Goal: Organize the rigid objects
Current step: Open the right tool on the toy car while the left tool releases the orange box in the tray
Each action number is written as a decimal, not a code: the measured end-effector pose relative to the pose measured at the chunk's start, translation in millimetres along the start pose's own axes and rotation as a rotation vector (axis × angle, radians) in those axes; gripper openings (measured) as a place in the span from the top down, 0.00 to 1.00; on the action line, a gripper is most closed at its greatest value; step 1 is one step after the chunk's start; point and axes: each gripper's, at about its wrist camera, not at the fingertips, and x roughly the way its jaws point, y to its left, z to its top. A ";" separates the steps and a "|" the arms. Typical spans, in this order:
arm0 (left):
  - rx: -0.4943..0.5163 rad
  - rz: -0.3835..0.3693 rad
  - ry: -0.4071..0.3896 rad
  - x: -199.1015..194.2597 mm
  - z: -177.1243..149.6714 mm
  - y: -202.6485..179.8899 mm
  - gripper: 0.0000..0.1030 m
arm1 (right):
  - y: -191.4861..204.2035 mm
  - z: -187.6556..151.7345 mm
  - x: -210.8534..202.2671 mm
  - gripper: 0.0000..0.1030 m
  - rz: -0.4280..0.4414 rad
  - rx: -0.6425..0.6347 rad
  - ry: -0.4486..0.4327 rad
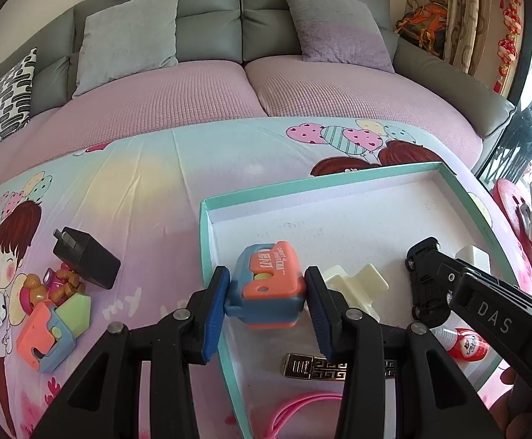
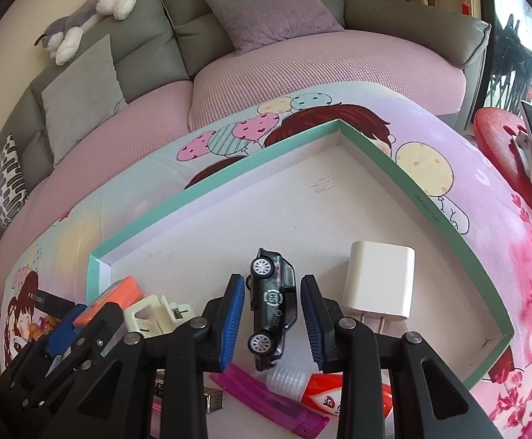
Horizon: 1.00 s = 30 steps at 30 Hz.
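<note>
A shallow box with a teal rim (image 1: pixel 207 226) (image 2: pixel 404 183) lies on a cartoon-print cloth. My left gripper (image 1: pixel 266 291) holds an orange and blue toy (image 1: pixel 269 285) between its blue pads, low over the box's left part. My right gripper (image 2: pixel 273 309) stands around a black toy car (image 2: pixel 271 307) lying on its side in the box; the pads sit beside it with small gaps. In the box also lie a cream plastic piece (image 1: pixel 357 285), a white charger (image 2: pixel 377 285), a red and white tube (image 2: pixel 339 391), a magenta stick (image 2: pixel 269 398) and a gold patterned bar (image 1: pixel 313 367).
Left of the box on the cloth lie a black charger (image 1: pixel 85 258), a second orange and blue toy (image 1: pixel 42 336), a green block (image 1: pixel 74 312) and small brown trinkets (image 1: pixel 66 285). A grey sofa with cushions (image 1: pixel 127 40) stands behind. A red stool (image 2: pixel 500 135) is at the right.
</note>
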 end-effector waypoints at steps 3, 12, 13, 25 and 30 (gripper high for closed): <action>-0.004 0.002 -0.005 -3.6 -0.1 0.8 0.57 | -1.2 0.7 -1.4 0.66 0.001 0.001 -0.002; -0.040 0.040 -0.045 -21.0 4.9 13.5 0.40 | -2.9 3.8 -4.6 0.41 -0.007 0.005 -0.022; -0.051 0.047 -0.053 -23.8 5.6 17.0 0.39 | -2.6 4.0 -5.3 0.41 -0.007 0.001 -0.024; -0.231 0.187 -0.084 -33.7 4.3 71.7 0.06 | 5.0 5.0 -14.0 0.15 0.020 -0.021 -0.075; -0.288 0.215 -0.084 -33.3 0.8 85.2 0.05 | 5.7 5.5 -13.9 0.00 0.012 -0.024 -0.079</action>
